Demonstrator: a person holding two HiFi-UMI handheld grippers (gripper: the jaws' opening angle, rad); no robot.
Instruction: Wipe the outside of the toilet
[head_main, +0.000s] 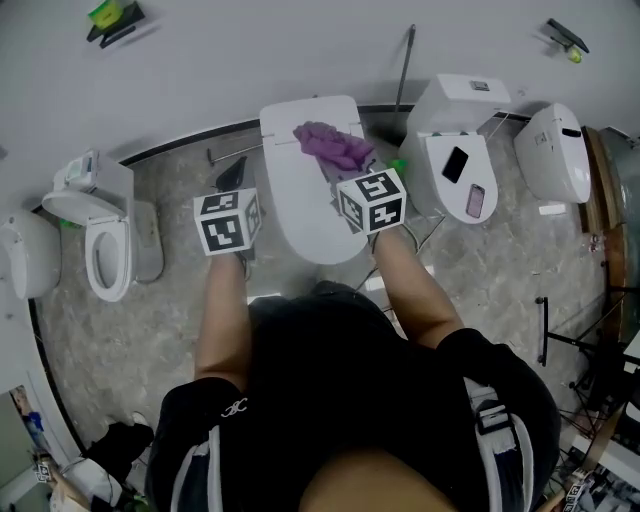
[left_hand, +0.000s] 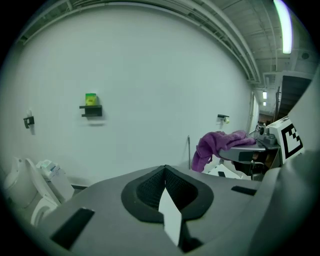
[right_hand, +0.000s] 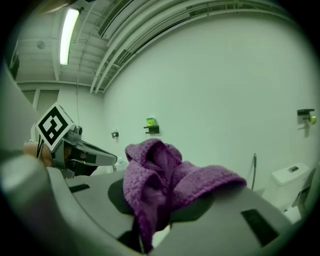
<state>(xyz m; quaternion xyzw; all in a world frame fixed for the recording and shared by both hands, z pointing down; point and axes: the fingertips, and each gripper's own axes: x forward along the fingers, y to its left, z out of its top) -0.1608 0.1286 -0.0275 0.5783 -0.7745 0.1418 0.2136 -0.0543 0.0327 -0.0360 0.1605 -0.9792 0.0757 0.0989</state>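
The purple cloth (right_hand: 159, 181) is clamped between the fingers of the right gripper (head_main: 352, 172). It is bunched over their tips, and one fold hangs down in front of them. The fingers of the left gripper (left_hand: 165, 174) are closed tip to tip, with nothing held between them. The toilet (head_main: 305, 215), its lid down, lies below and ahead of both pairs of fingers. The cloth is held above the rear part of the lid, and the left fingers are held by the lid's left edge.

Well to the left of the left fingers a second toilet (head_main: 108, 245) is seen with its lid raised. To the right of the right fingers stands a third toilet (head_main: 452, 115), on whose closed lid a dark phone (head_main: 455, 163) and a pink phone (head_main: 475, 200) are laid. A thin pipe (head_main: 405, 62) runs up the wall just beyond the cloth.

In the right gripper view the fingertips are covered by the cloth, and a wall shelf (right_hand: 151, 129) carrying a green object (right_hand: 150, 121) is seen beyond them. In the left gripper view the cloth is seen from the side, off to the right of the left fingers. A strip light (left_hand: 283, 25) overhead is shown by the gripper views only. The toilet lids and phones are shown plainly by the head view alone.
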